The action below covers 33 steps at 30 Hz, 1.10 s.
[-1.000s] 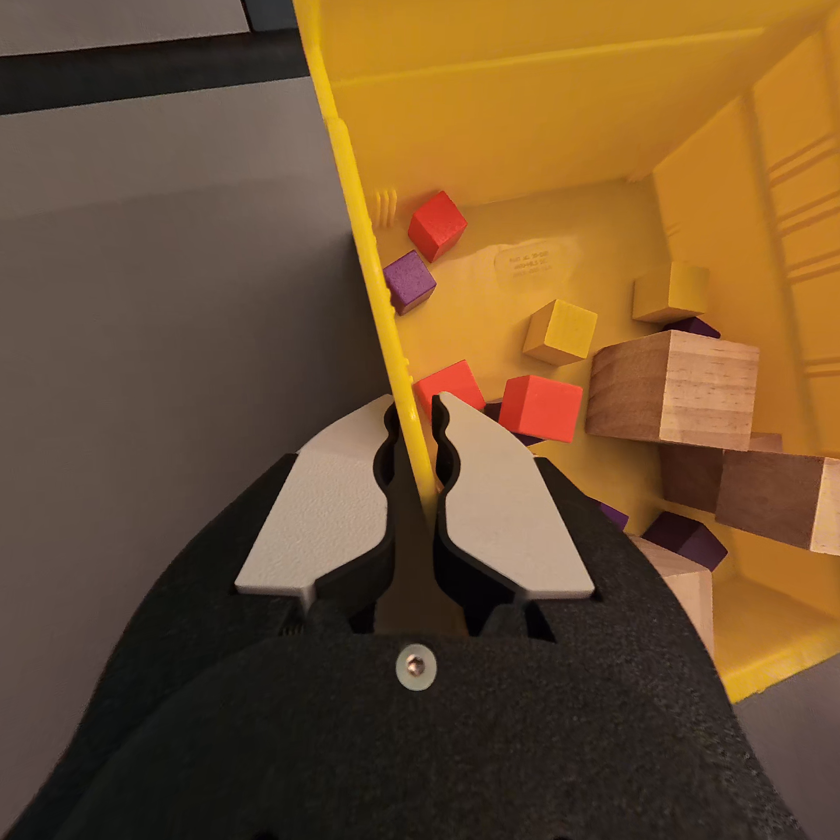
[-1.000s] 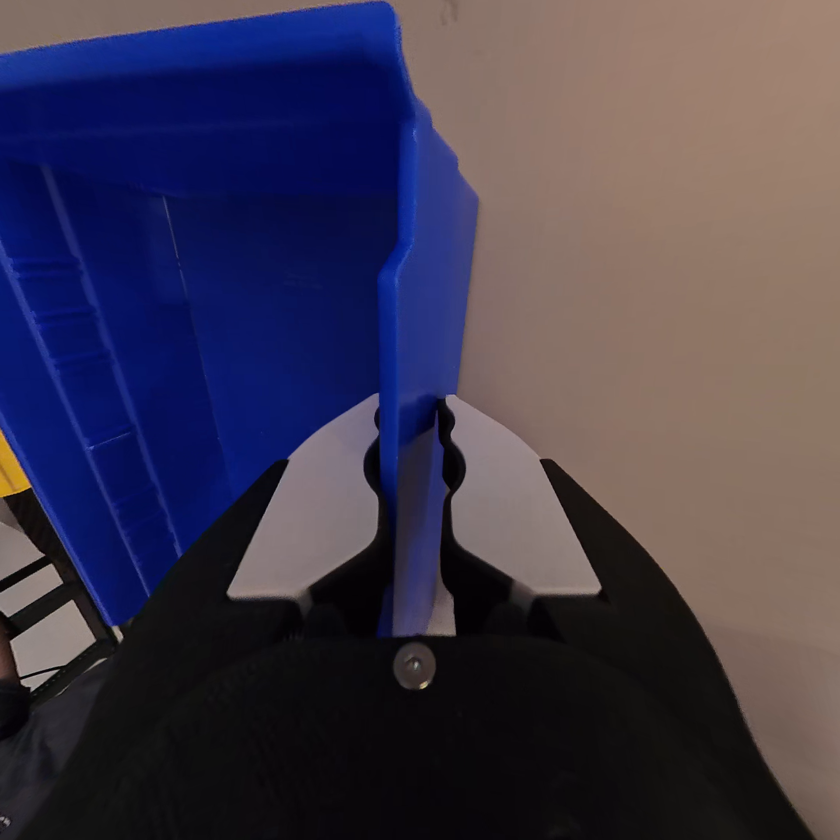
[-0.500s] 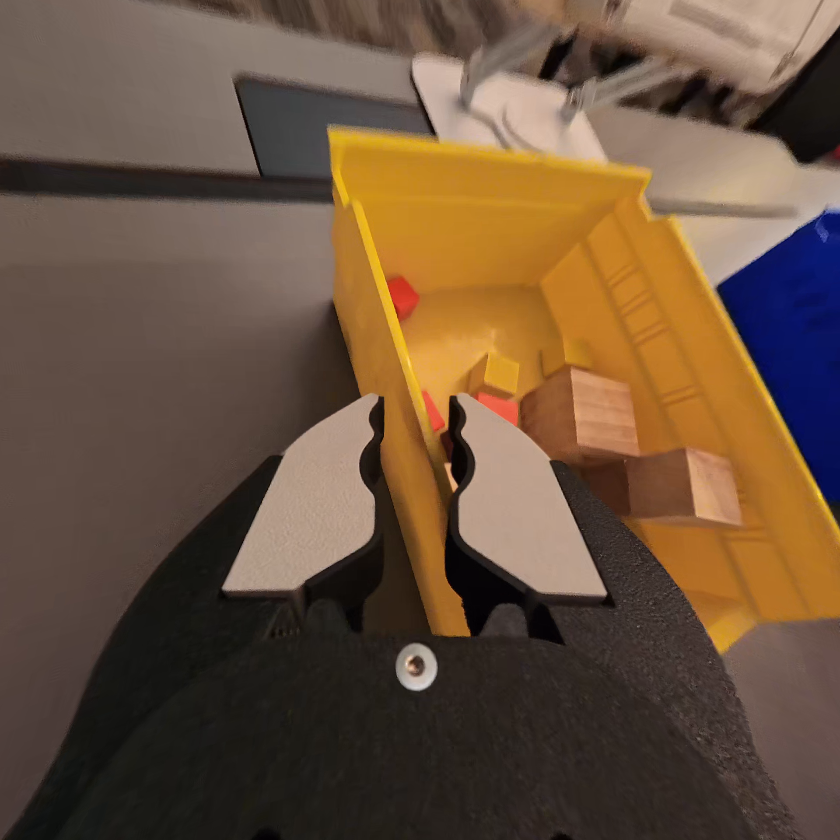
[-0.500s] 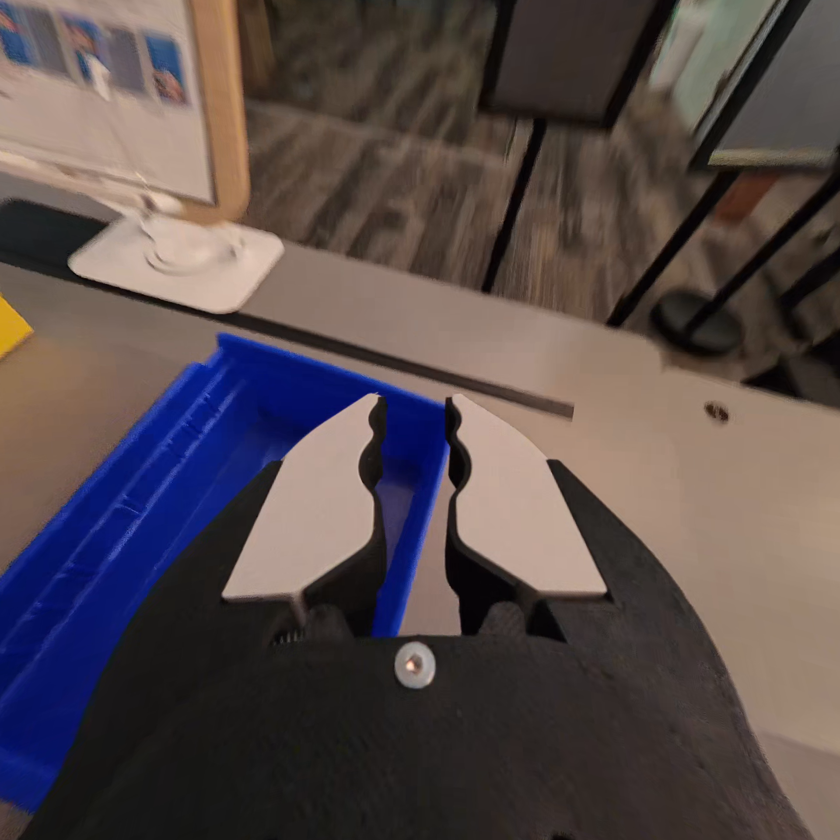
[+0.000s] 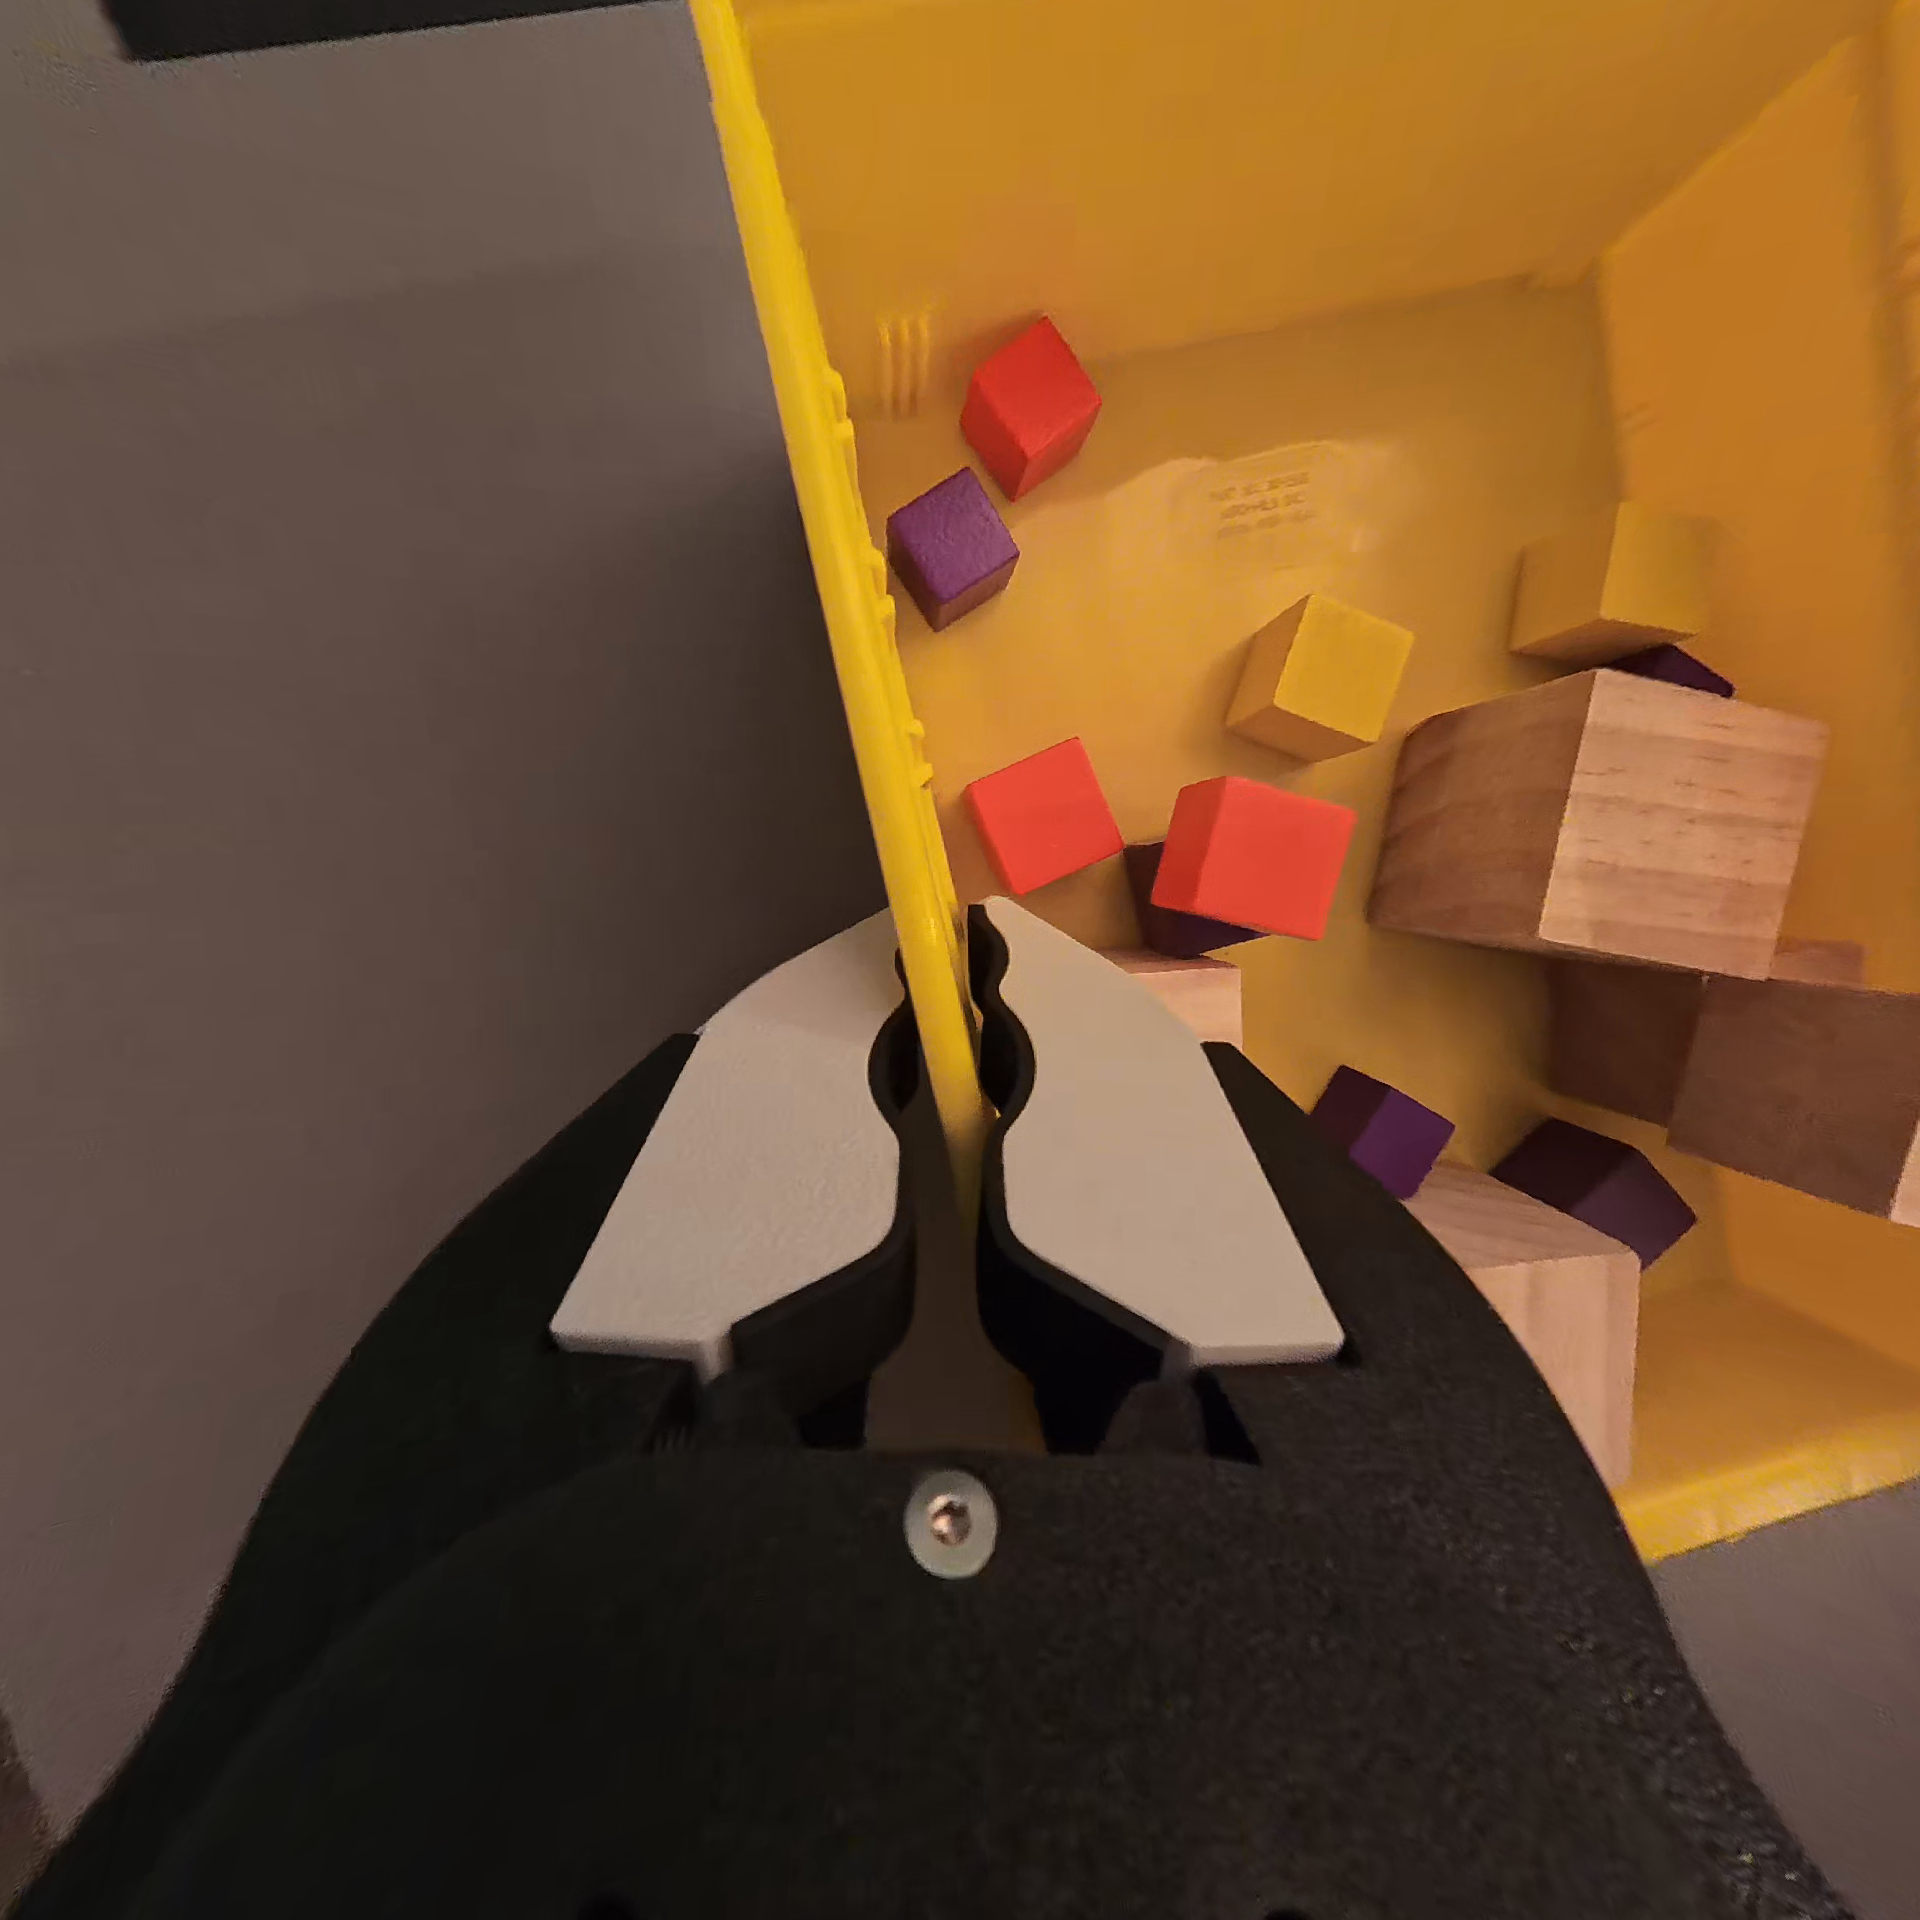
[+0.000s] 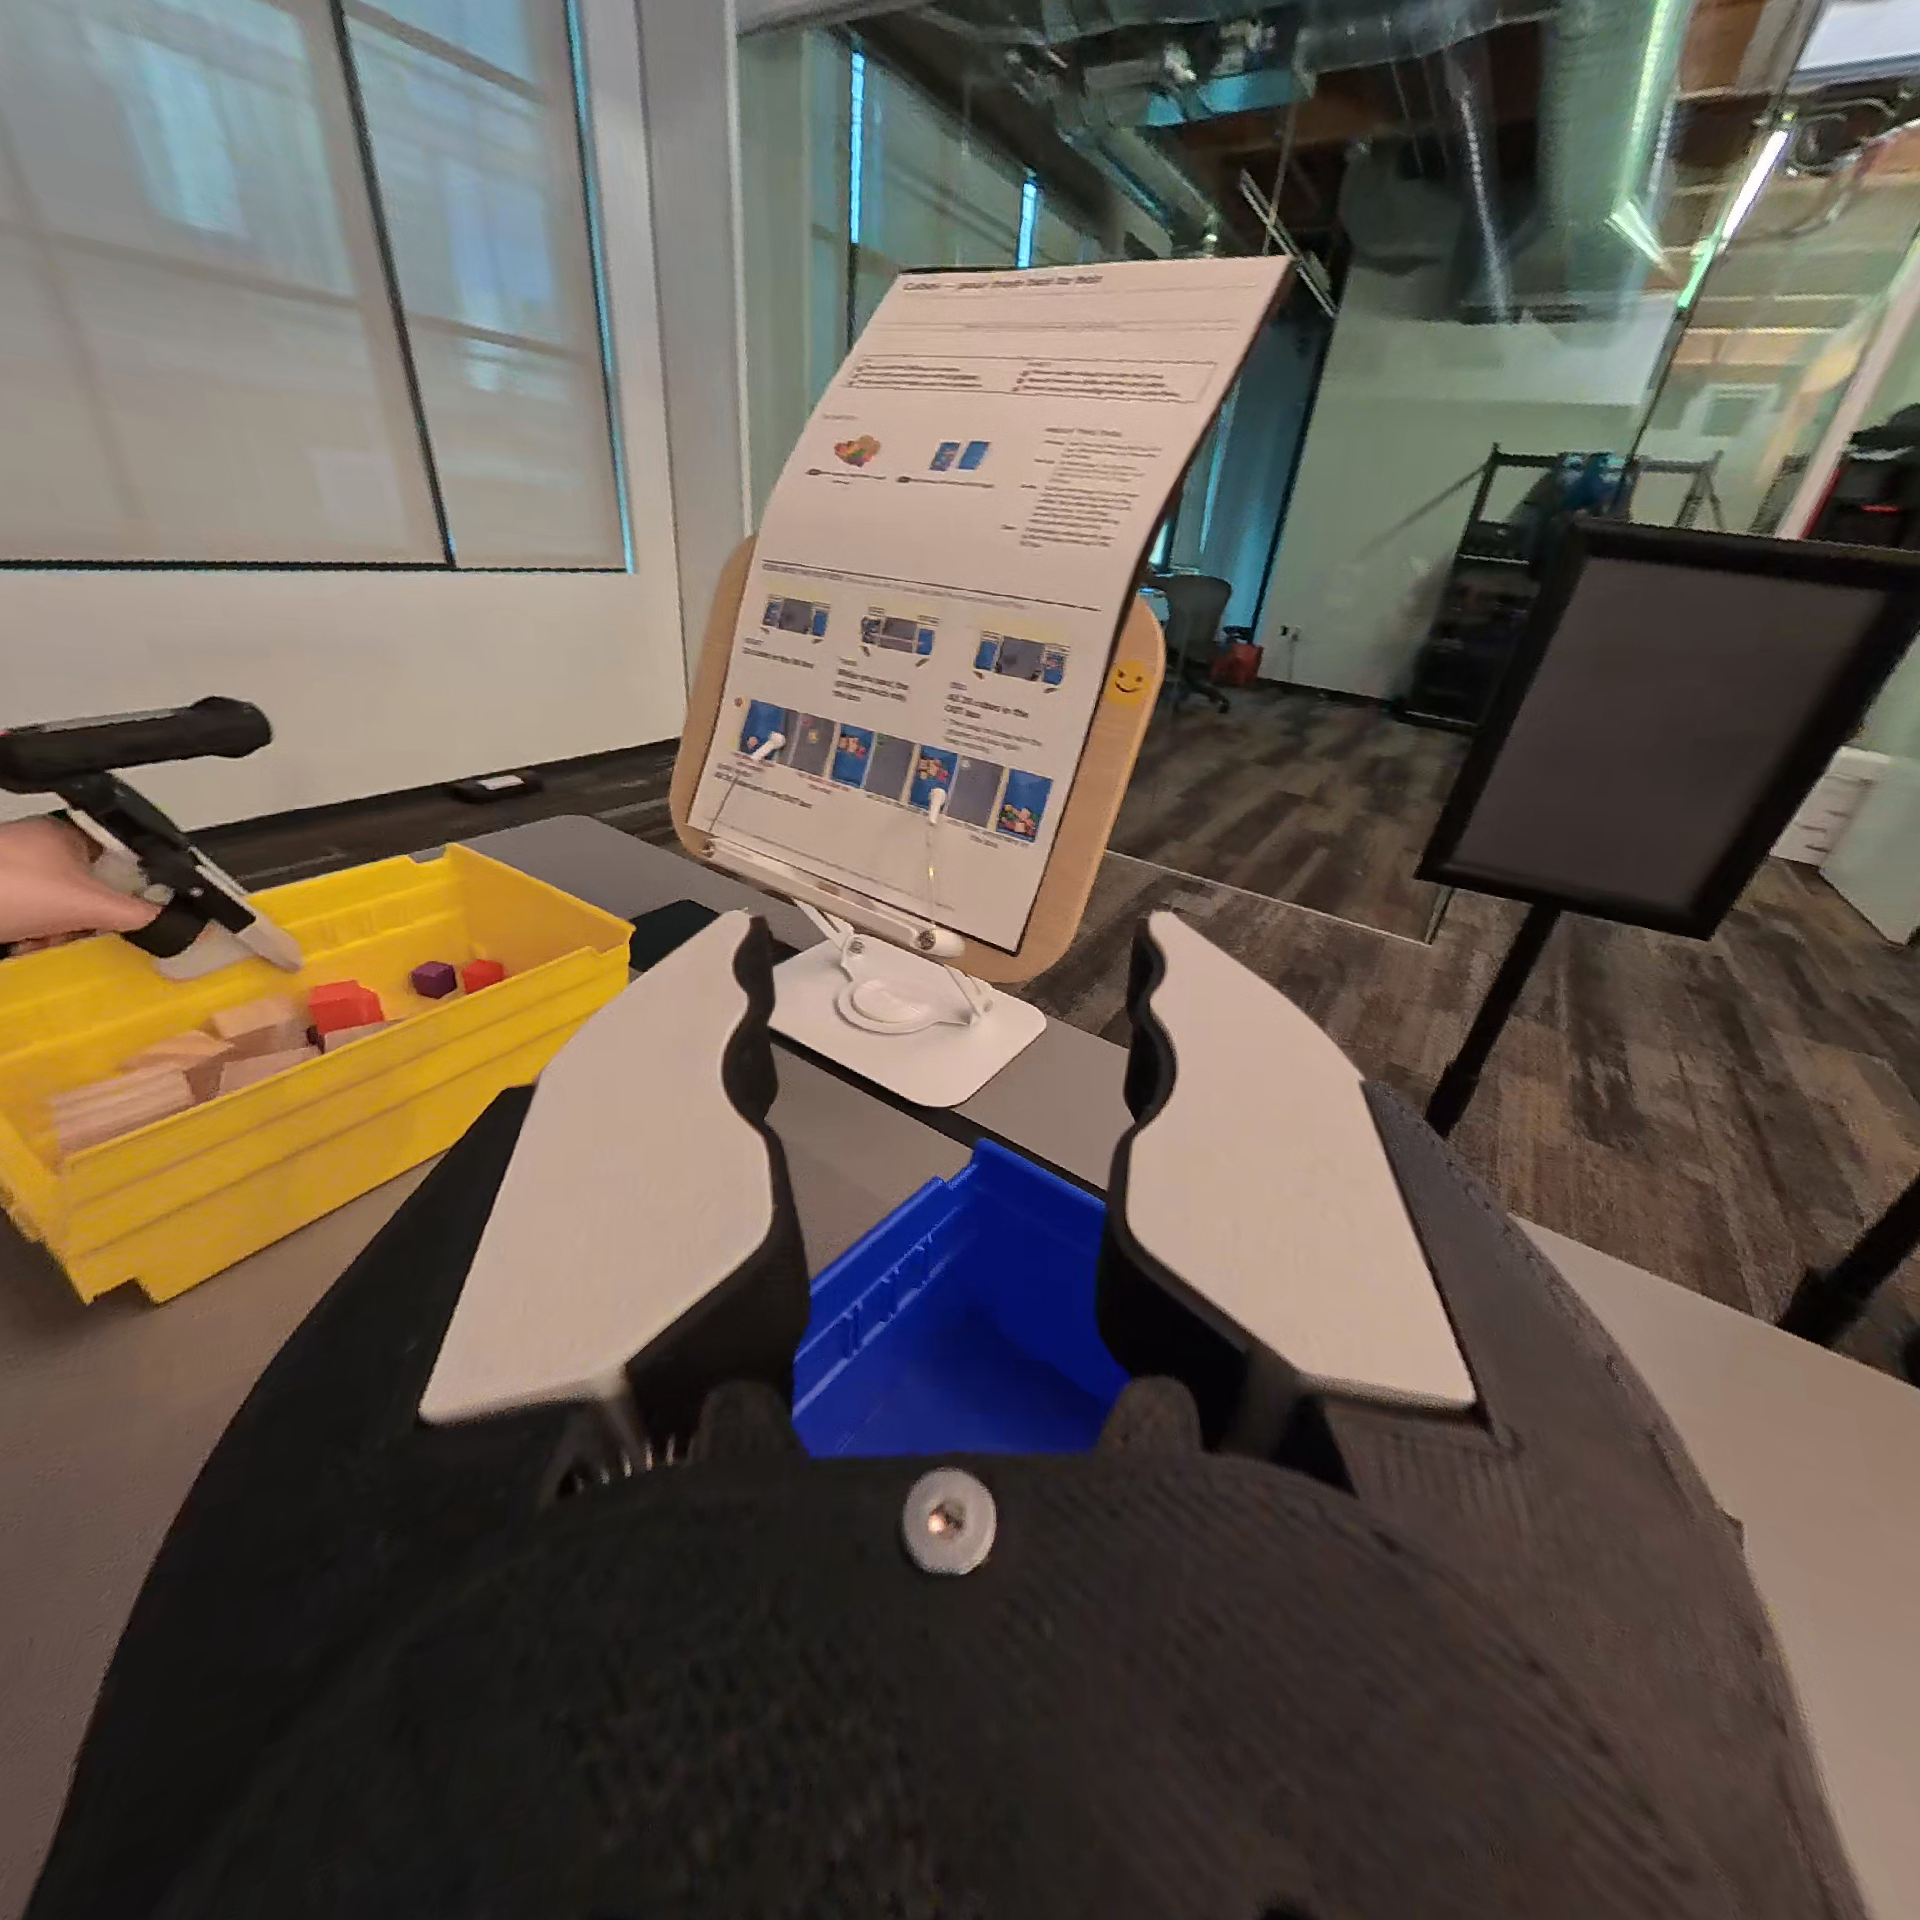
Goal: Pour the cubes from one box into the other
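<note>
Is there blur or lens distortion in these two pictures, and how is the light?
Left wrist view: dim and warm, yellow box edge slightly smeared, cubes sharp. Right wrist view: bright daylight, windows blurred, paper stand bowed by the wide lens.

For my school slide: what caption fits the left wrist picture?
Left gripper pinches the yellow box wall, with coloured cubes and wooden blocks inside.

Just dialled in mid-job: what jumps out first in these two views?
The yellow box fills the left wrist view, strewn with red, purple, yellow and wooden cubes, and the left tongs are clamped on its side wall. In the right wrist view the right tongs gape open above the blue box, with an instruction sheet on a stand behind.
</note>
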Motion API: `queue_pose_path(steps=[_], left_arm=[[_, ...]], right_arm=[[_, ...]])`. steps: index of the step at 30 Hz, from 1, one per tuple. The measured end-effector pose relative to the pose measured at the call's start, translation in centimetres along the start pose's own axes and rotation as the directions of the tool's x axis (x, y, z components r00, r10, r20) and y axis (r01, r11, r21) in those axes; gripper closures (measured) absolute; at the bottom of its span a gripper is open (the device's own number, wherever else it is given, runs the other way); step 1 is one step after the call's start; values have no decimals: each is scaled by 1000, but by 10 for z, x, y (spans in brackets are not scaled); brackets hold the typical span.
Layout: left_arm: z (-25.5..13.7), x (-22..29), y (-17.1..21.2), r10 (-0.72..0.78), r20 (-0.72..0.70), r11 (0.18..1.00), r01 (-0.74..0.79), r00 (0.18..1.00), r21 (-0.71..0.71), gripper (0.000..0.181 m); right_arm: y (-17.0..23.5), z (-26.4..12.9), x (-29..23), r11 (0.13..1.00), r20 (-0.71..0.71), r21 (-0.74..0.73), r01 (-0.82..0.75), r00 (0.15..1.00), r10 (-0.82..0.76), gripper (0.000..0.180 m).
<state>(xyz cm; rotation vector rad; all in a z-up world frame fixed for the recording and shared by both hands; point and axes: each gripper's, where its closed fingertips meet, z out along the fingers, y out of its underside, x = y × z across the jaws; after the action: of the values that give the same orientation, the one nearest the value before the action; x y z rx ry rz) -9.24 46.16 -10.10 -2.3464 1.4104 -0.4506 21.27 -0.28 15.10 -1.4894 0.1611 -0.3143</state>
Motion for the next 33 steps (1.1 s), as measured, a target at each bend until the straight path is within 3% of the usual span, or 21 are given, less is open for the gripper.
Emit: queue_pose_path(steps=[3, 7, 9, 12, 16, 19, 23, 27, 30, 33], left_arm=[[-4, -20, 4, 40, 46, 999, -40, 998, -1, 175], [-6, -28, 4, 20, 4, 999, -20, 1000, 32, 173], [-16, -28, -6, 65, 49, 991, -70, 997, 117, 171], [-63, -26, -43, 146, 282, 899, -246, 948, 363, 172], [-136, 16, -81, 146, 529, 704, -464, 836, 538, 156], [-159, 68, -96, 129, 432, 642, -407, 893, 649, 151], [-164, 114, -105, 119, 318, 650, -315, 941, 692, 108], [-173, 145, -120, 117, 281, 576, -296, 952, 762, 87], [-174, 152, -129, 118, 255, 565, -276, 960, 777, 79], [-167, 158, -128, 144, 133, 592, -193, 981, 782, 76]], right_arm=[[-2, 6, -8, 999, 34, -14, 35, 999, -34, 114], [-9, 13, -18, 998, 72, 18, 61, 995, -62, 115], [-15, 15, -25, 989, 79, 58, 133, 987, -137, 114], [-20, 23, -38, 961, 75, 131, 244, 964, -255, 114], [0, 50, -50, 979, 164, 19, 203, 965, -204, 110], [1, 62, -56, 981, 168, 38, 191, 966, -195, 110], [2, 72, -71, 990, 245, 20, 142, 959, -143, 118], [-1, 86, -77, 993, 280, -35, 116, 955, -102, 121], [6, 88, -78, 993, 265, -66, 100, 961, -79, 121], [29, 89, -77, 989, 266, -137, 58, 964, -20, 125]])
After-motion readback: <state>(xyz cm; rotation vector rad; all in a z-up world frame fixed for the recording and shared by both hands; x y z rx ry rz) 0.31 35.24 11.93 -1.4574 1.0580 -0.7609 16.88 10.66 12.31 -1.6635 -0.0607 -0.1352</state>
